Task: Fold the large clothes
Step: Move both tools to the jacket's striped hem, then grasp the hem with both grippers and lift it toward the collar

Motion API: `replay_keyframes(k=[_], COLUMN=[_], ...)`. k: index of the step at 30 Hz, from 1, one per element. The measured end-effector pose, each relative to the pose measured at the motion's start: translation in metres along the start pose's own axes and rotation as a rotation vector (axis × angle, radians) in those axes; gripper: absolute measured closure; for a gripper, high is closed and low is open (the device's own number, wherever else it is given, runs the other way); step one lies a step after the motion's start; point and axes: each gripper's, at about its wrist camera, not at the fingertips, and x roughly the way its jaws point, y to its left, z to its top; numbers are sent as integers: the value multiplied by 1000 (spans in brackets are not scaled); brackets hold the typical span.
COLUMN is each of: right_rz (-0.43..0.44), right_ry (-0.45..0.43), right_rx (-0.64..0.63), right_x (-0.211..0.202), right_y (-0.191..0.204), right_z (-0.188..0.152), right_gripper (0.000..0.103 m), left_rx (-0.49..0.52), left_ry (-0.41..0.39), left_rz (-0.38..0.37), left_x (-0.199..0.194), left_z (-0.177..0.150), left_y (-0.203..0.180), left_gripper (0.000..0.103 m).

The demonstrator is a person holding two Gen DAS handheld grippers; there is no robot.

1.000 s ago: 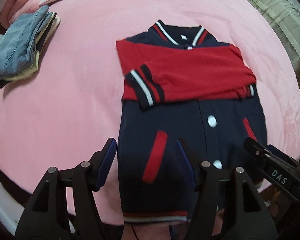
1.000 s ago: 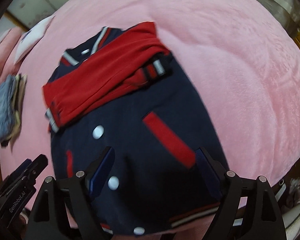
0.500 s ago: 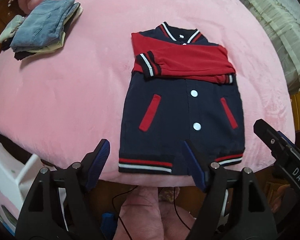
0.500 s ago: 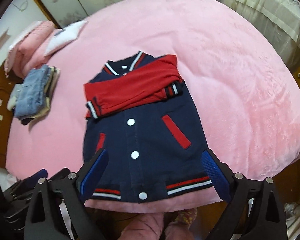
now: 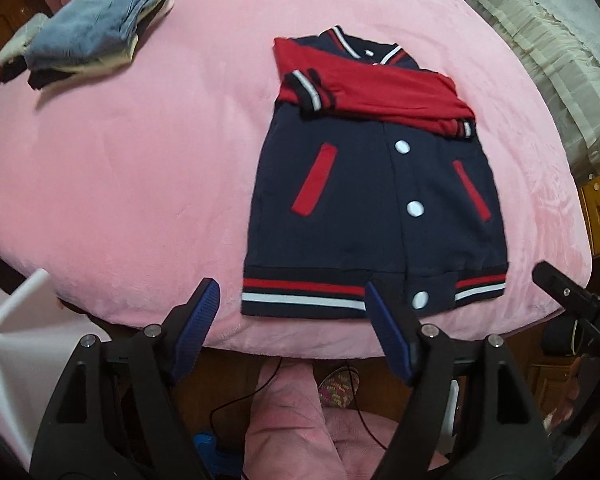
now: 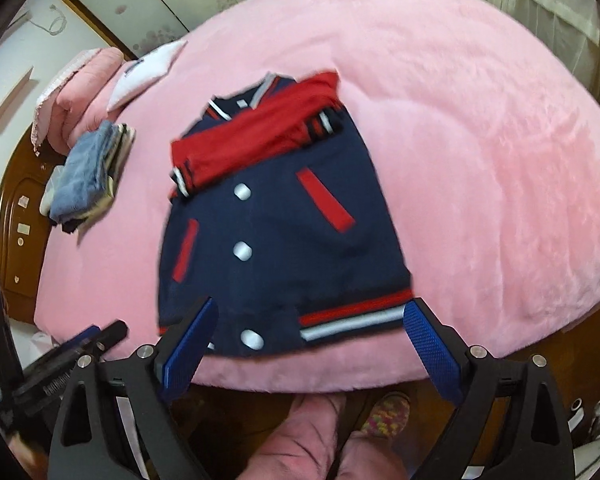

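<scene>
We see the jacket point(image 5: 374, 184) flat on the pink bed point(image 5: 140, 152) — red sleeves crossed; left claw point(image 5: 292, 322) and right claw point(image 6: 310, 344) gape, holding nothing.

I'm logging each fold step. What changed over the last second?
Both grippers, left and right, pulled back from over the jacket to beyond its hem, open and empty. The jacket stays flat, sleeves folded across its chest; the folded pile is unmoved.
</scene>
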Motion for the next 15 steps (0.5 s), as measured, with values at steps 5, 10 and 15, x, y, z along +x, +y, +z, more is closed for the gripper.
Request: replay_keyframes(k=[5,10,15], right_rz=[64,130,152], right_ry=[-10,-17,35], right_rx=[-3,15,7], right_x=[25,56,83], right_y=[-45,-88,-105], right_z=[-19,-26,-24], right_gripper=[29,47,52], left_rx=[-36,-68,-134], left_ry=[-65,8,47], left_rz=[-70,-177,-294], left_x=[31,76,108], left_z=[-9,-11,-14], left_y=[34,60,75], left_gripper=[31,31,31])
